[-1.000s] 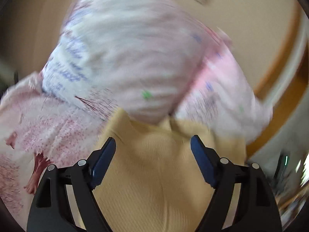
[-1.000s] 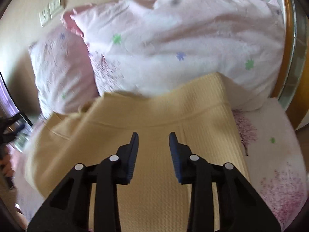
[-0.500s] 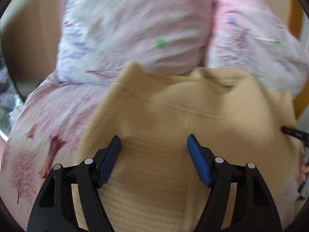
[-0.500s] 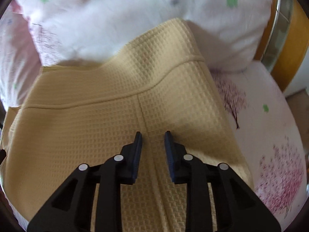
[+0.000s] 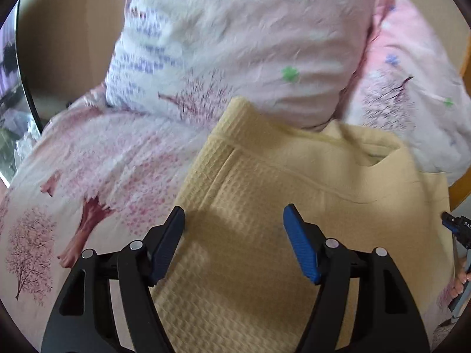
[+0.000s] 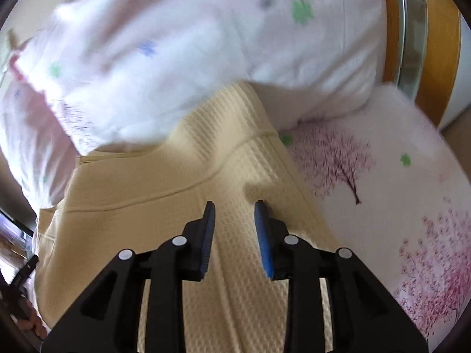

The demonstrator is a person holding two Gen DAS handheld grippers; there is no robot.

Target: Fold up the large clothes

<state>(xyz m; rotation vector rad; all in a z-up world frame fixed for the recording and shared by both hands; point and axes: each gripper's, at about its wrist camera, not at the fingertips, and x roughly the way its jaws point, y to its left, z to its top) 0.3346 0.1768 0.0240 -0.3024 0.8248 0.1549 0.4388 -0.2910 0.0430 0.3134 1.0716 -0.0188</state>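
Note:
A pale yellow waffle-knit garment [image 5: 294,182] lies spread on a bed with a pink cherry-tree sheet [image 5: 97,170]; its far edge rests against the pillows. In the right wrist view the same garment [image 6: 153,206] fills the lower middle. My left gripper [image 5: 234,220] is open and empty, just above the garment's left part. My right gripper [image 6: 234,209] is open with a narrower gap, empty, over the garment near its right edge. The other gripper's tip [image 5: 454,228] shows at the right edge of the left wrist view.
Two floral pillows [image 5: 244,44] [image 5: 412,94] stand against the beige wall behind the garment. In the right wrist view a big white pillow [image 6: 206,47] sits above the garment, with a wooden and glass headboard post [image 6: 412,38] at the right. The sheet [image 6: 397,176] lies right of the garment.
Both grippers have dropped closer to the garment. The left view swung left, showing more sheet. The right gripper narrowed, then opened a little, and shifted toward the garment's right edge.

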